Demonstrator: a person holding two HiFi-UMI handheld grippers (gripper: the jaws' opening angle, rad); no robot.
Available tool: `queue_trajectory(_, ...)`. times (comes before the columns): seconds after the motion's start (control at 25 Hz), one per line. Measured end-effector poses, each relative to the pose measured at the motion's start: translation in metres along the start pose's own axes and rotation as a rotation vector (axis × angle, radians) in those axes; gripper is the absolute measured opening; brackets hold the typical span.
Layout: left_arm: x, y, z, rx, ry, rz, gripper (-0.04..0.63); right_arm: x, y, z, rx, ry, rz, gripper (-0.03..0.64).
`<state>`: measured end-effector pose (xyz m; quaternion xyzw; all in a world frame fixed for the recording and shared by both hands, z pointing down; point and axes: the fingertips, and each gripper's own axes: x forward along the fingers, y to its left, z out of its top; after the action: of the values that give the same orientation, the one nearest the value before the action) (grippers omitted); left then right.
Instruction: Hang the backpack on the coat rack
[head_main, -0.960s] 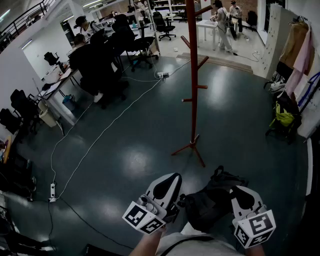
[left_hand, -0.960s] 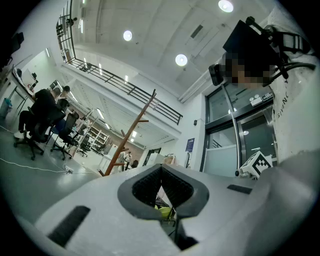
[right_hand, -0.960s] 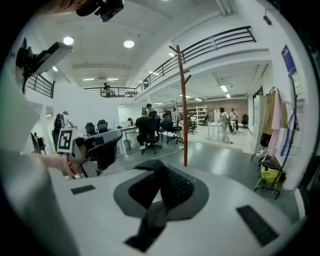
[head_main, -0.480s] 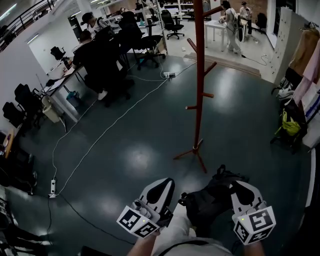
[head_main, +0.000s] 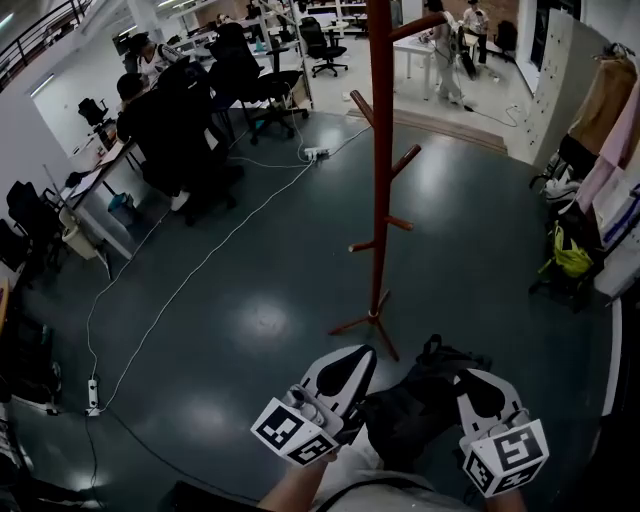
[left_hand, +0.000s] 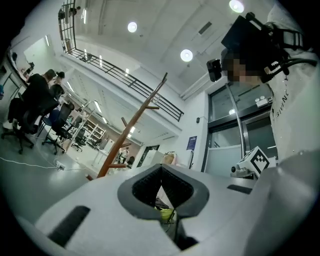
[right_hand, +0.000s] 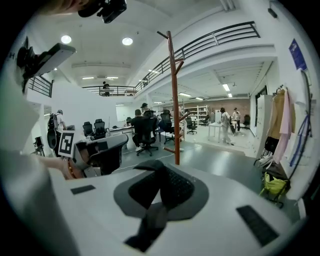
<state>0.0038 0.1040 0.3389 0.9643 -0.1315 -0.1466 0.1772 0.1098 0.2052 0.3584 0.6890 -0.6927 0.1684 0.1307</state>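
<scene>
While the backpack hangs betw. both tongs, just short of the coat rack's foot, it's the carry-in step. Right gripper pinches a black strap; left gripper looks nipped shut on backpack fabric. Next: raise strap over a peg.

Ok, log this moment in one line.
right gripper: shut on strap | left gripper: jaws together | backpack: between grippers, not hung | coat rack: ahead

The coat rack now stands nearer the backpack
</scene>
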Motion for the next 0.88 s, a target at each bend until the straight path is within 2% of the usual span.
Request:
queue_trajectory(0.12,0.032,0.014,0.008,0.014,0.001,-0.043,0.009,0.026,-0.018,0.013,0.002,0.004,-0.021,0.031)
queue_trajectory(0.52,0.088,0.072,0.013,-0.001,0.018,-0.086,0.011,0.105,-0.062,0.060,-0.020,-0.006,-0.059,0.031)
queue_trajectory(0.88,0.118,0.119,0.010,-0.016,0.016,-0.040,0.009,0.173,-0.081,0.092,-0.040,-0.009,-0.025,0.031)
